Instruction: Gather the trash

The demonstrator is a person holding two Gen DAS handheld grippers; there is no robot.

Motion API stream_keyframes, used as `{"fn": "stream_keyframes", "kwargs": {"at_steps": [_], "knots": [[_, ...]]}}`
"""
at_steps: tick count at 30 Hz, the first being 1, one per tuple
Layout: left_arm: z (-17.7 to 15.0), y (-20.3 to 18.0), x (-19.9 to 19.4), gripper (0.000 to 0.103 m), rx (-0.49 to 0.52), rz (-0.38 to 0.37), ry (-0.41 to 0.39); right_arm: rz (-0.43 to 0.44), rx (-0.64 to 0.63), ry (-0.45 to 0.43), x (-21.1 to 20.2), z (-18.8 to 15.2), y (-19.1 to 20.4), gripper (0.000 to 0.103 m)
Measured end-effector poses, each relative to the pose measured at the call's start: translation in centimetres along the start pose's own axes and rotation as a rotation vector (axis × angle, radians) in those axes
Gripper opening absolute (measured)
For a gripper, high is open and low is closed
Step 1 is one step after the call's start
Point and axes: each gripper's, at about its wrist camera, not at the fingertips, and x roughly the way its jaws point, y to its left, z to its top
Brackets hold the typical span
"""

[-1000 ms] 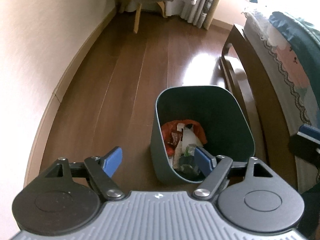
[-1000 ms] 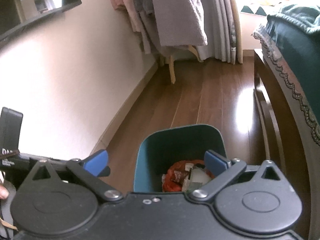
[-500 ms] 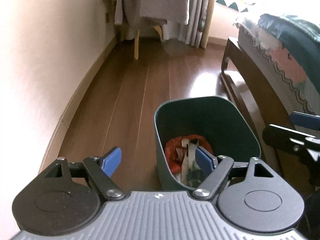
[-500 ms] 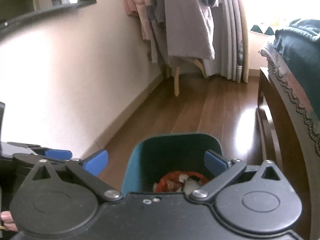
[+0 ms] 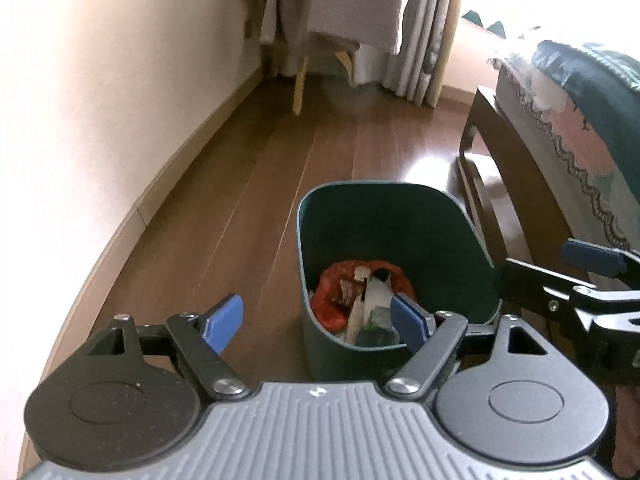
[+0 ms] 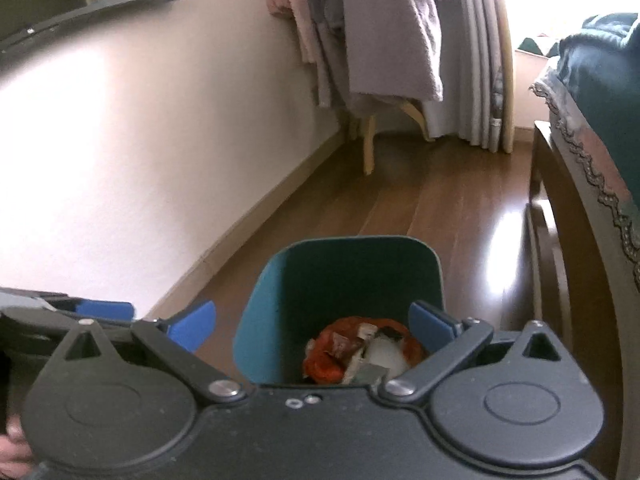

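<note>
Here, a dark green trash bin (image 5: 396, 248) is standing open on the brown wooden floor (image 5: 248, 184), just beside the dark wooden bed frame (image 5: 504, 168). Trash (image 5: 360, 292) is lying in its bottom: a crumpled red-orange bag (image 5: 332, 300) with white and brownish scraps on top of it.

The left gripper (image 5: 316, 318) is hanging above the bin's near left edge with its jaws standing wide apart and nothing between them. Its right blue pad (image 5: 406, 318) is showing over the bin's mouth, in front of the trash, while its left pad (image 5: 222, 318) is showing over bare floor to the left of the bin. Neither pad is touching the bin or the trash.

The right gripper (image 6: 314, 326) is also gaping wide and gripping nothing. In its own view the bin (image 6: 344, 276) is sitting between its two blue pads, with the trash (image 6: 360, 348) low between them and closer to the right pad (image 6: 432, 326). In the left wrist view this gripper (image 5: 576, 276) is reaching in from the right edge, beside the bin's right wall.

Grey garments (image 6: 384, 40) are hanging on a wooden rack (image 6: 368, 140) at the far wall.
</note>
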Motion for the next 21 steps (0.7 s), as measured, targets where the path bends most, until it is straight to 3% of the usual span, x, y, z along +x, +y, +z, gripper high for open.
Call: {"fn": "stream_keyframes", "kwargs": {"at_steps": [6,21], "knots": [[0.0,-1.4,-1.0,0.081,-0.027,0.006,-0.040,-0.005,-0.043,-0.077,-1.9,0.5,0.1,0.103],[-1.3,0.4,-0.7,0.081,-0.034,0.013,-0.013,-0.053,-0.044,-0.031,-0.6,-0.4,0.4,0.103]]}}
